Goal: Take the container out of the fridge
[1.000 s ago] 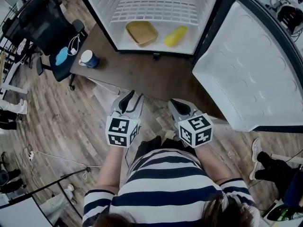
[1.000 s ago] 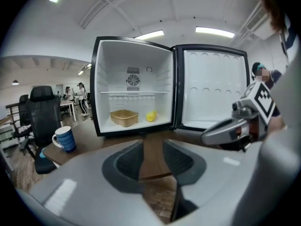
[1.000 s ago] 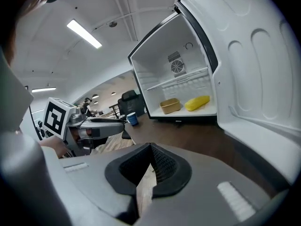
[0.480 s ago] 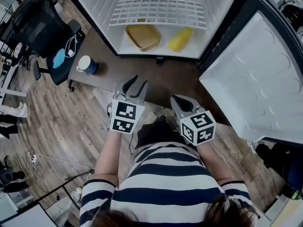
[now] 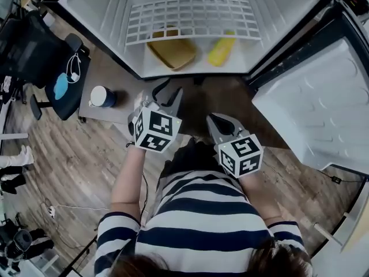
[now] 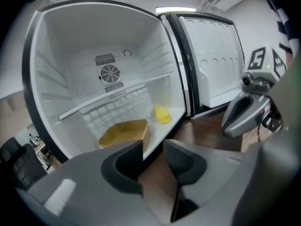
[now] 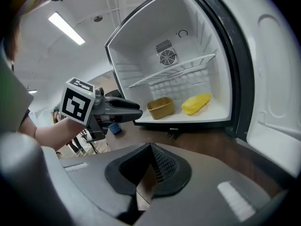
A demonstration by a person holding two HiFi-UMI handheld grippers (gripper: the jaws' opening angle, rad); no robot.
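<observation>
A tan open-topped container [image 5: 172, 52] sits on the floor of the open fridge [image 5: 104, 16], left of a yellow oblong item [image 5: 222, 49]. My left gripper [image 5: 167, 89] is open and empty, just outside the fridge's front edge and pointing at the container. In the left gripper view the container [image 6: 124, 132] lies just beyond the parted jaws of the left gripper [image 6: 153, 147]. My right gripper [image 5: 217, 120] is shut and empty, further back over the wooden table. In the right gripper view its jaws meet, and the container [image 7: 161, 107] stands far ahead.
The white fridge door [image 5: 314, 105] hangs open on the right. A wire shelf [image 5: 193, 17] spans the fridge above the container. A blue and white mug [image 5: 104, 96] stands on the wooden table [image 5: 230, 97] at the left. A black office chair [image 5: 34, 45] is beyond it.
My left gripper has moved forward to the fridge's front edge and its jaws have spread apart. The right gripper has hardly moved. The head has come closer to the fridge.
</observation>
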